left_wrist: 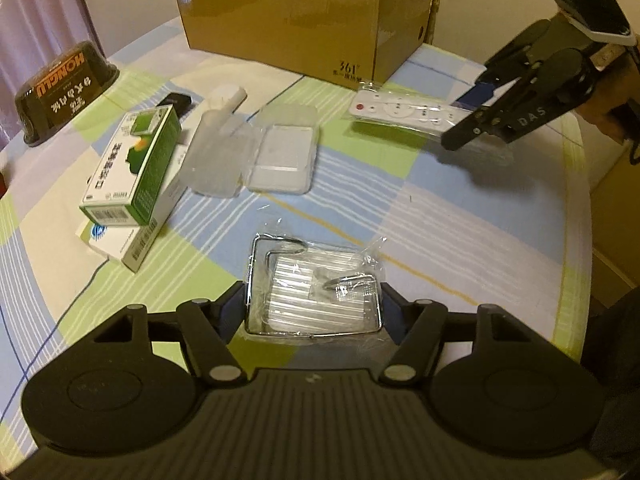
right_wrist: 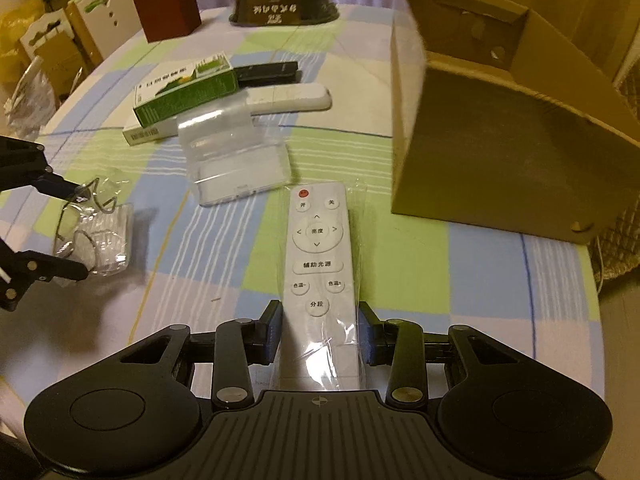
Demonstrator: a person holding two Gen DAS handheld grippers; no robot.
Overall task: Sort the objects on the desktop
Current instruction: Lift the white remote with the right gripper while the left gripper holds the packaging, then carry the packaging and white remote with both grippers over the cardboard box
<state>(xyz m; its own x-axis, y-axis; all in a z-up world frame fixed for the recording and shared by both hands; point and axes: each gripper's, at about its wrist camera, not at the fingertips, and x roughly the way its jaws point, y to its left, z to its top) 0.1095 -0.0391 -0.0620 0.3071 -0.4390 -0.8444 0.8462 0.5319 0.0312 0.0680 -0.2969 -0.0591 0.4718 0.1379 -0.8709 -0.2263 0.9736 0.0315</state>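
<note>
A clear plastic packet (left_wrist: 316, 292) with a bent metal wire hook sits between the fingers of my left gripper (left_wrist: 314, 300), which is shut on its two sides. In the right wrist view the packet (right_wrist: 100, 236) hangs slightly above the checked tablecloth in the left gripper (right_wrist: 76, 232). A white remote control (right_wrist: 318, 264) in a clear sleeve lies lengthwise between the pads of my right gripper (right_wrist: 320, 332), shut on its near end. In the left wrist view the right gripper (left_wrist: 466, 114) holds the remote (left_wrist: 400, 110) beside the cardboard box (left_wrist: 320, 28).
The open cardboard box (right_wrist: 500, 140) stands at the back right. A green carton (left_wrist: 132, 160) lies on a white carton (left_wrist: 132, 240), beside an open clear case (left_wrist: 256, 152), a white bar (left_wrist: 230, 96) and a black item (left_wrist: 174, 102). A brown bowl (left_wrist: 64, 92) and a dark red box (right_wrist: 168, 4) stand far off.
</note>
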